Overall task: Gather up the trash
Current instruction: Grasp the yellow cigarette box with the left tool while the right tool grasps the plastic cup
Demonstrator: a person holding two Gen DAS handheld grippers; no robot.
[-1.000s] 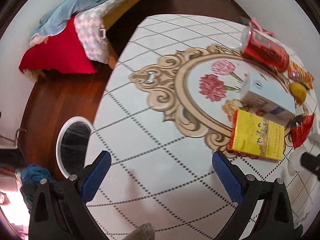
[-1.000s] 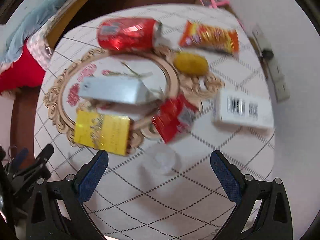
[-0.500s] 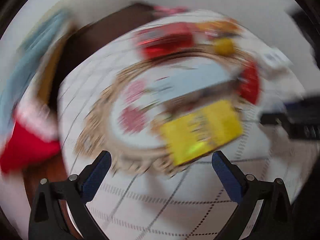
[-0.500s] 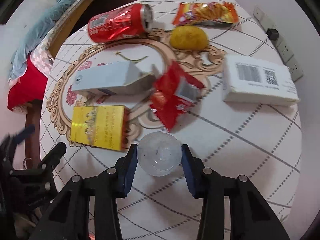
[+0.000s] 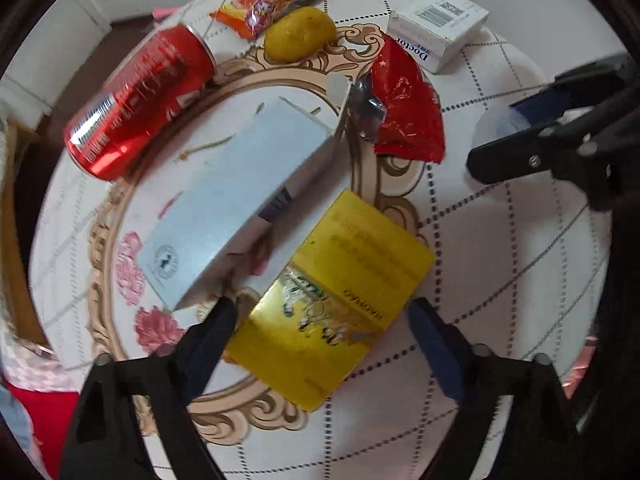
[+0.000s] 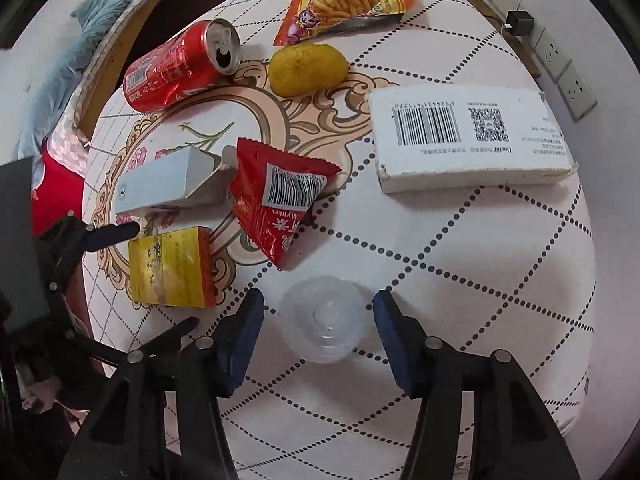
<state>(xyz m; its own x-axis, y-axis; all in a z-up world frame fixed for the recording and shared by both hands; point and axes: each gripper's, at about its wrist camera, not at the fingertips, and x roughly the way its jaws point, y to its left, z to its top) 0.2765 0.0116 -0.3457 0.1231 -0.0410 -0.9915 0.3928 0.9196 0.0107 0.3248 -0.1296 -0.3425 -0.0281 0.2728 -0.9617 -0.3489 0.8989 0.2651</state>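
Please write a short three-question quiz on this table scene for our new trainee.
1. True or false: the red can stands upright.
2. Which thing lies between the fingers of the left gripper? A) yellow box B) white box C) orange snack bag
3. Fill in: the right gripper straddles a clear plastic ____.

Key: 1. False, it lies on its side. 2. A; the jaws are closing around it. 3. Cup; the jaws are opening, with gaps showing on both sides.
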